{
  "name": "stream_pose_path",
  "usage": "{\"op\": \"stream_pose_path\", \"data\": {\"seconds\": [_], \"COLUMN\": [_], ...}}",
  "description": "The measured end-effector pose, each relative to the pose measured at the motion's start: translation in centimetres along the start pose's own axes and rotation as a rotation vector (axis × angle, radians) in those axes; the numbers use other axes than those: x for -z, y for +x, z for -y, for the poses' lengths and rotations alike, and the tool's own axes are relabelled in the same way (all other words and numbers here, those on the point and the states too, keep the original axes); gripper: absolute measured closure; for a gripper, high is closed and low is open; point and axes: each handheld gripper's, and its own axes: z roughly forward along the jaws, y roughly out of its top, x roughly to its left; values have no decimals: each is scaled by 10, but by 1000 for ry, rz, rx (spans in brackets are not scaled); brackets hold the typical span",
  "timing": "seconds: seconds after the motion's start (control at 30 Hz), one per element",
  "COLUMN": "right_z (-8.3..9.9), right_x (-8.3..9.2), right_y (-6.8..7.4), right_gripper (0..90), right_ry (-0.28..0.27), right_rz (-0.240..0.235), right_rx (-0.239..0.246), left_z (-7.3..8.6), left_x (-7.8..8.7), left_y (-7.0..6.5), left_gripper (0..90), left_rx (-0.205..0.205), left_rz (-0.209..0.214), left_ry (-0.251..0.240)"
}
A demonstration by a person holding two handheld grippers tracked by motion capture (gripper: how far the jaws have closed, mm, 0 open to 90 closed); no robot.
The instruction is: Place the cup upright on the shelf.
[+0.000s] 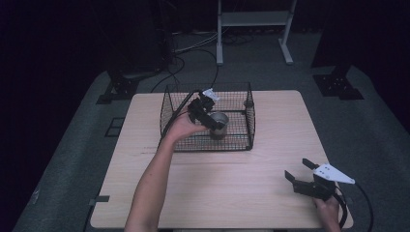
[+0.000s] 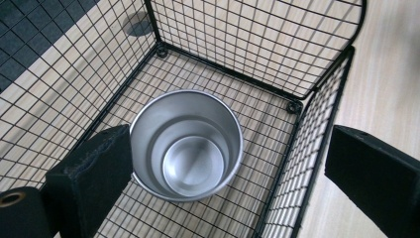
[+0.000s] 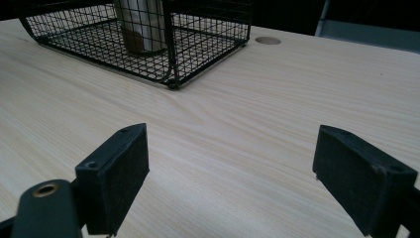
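Right gripper [image 1: 300,172] above pale wooden table [image 1: 241,164]

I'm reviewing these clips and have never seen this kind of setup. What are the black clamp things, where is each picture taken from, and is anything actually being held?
A person holds a hand-operated two-jaw gripper in each hand. The high view looks down on a wooden table; the other two cameras ride on the grippers, looking along their jaws. A black wire basket stands on the table with a metal cup upright inside. The left gripper reaches into the basket, jaws open, one beside the cup and one outside the basket wall. The right gripper waits open near the table's edge, holding nothing.
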Motion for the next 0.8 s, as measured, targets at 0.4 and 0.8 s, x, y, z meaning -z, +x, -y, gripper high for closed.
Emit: {"op": "stream_pose_path", "data": {"seconds": [0.4,0.8], "right_z": [0,0], "right_x": [-1,-1], "right_y": [1,1], "right_gripper": [135,135], "right_ry": [9,13], "right_rz": [4,9], "right_rx": [2,4], "left_z": [12,15], "left_x": [18,34], "left_y": [-11,-31], "left_gripper": [45,45], "left_rx": [-14,-66], "left_rz": [-2,9], "left_ry": [-39,-70]}}
